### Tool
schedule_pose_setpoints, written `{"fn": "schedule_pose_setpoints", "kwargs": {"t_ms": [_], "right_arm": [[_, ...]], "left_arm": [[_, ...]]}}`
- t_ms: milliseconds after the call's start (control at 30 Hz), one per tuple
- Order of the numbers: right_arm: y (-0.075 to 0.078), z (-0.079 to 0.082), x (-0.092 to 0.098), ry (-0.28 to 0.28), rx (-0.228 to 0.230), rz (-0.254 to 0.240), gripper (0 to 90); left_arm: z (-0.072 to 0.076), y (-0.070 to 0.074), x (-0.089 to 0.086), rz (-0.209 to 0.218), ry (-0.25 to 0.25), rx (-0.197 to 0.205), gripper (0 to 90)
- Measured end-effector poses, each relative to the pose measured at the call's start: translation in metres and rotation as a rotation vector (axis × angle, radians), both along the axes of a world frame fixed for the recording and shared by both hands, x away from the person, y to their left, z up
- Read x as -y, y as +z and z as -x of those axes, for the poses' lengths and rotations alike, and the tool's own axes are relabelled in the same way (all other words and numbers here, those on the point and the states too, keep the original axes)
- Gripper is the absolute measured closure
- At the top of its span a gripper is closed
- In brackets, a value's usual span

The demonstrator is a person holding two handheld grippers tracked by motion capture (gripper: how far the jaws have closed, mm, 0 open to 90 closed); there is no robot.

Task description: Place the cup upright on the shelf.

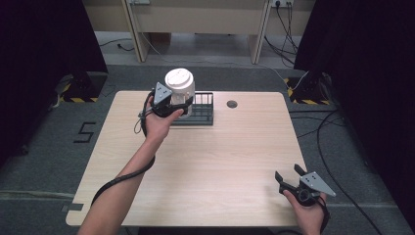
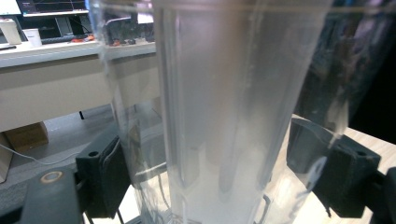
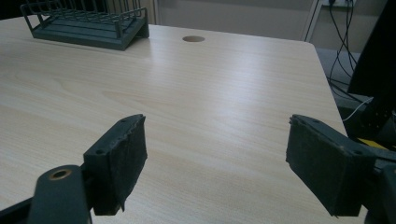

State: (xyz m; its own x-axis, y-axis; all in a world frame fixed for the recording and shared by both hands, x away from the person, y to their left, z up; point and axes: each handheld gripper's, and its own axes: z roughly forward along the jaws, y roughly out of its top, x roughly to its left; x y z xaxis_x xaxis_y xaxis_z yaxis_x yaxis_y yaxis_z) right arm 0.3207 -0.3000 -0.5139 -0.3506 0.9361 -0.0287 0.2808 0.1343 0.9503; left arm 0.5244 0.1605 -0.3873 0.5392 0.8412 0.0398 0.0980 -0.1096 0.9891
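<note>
A tall clear plastic cup with ribbed walls is held upright above the left end of a black wire rack. My left gripper is shut on the cup's lower part. In the left gripper view the cup stands between the two black jaws, which press on its sides, so my left gripper holds it. My right gripper rests near the table's front right corner, open. In the right gripper view nothing lies between its jaws, just bare table top.
The light wood table has a round cable hole to the right of the rack. The rack and the hole lie far ahead in the right gripper view. Dark curtains and floor cables flank the table.
</note>
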Motion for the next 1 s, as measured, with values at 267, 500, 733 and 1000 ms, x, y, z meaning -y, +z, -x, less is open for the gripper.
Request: {"fn": "schedule_pose_setpoints", "kwargs": {"t_ms": [267, 500, 733, 1000], "right_arm": [[0.000, 0.000, 0.000, 0.000, -0.002, -0.002, 20.9], [0.000, 0.000, 0.000, 0.001, 0.000, -0.001, 20.9], [0.000, 0.000, 0.000, 0.003, -0.001, 0.000, 20.9], [0.000, 0.000, 0.000, 0.006, 0.002, 0.000, 20.9]], "left_arm": [[-0.008, 0.006, 0.001, -0.004, 0.007, 0.000, 17.2], [-0.017, 0.008, 0.004, -0.013, 0.011, -0.005, 17.2], [-0.030, 0.007, 0.006, -0.003, 0.031, -0.012, 17.2], [-0.045, 0.006, 0.005, 0.002, 0.060, -0.020, 17.2]]}}
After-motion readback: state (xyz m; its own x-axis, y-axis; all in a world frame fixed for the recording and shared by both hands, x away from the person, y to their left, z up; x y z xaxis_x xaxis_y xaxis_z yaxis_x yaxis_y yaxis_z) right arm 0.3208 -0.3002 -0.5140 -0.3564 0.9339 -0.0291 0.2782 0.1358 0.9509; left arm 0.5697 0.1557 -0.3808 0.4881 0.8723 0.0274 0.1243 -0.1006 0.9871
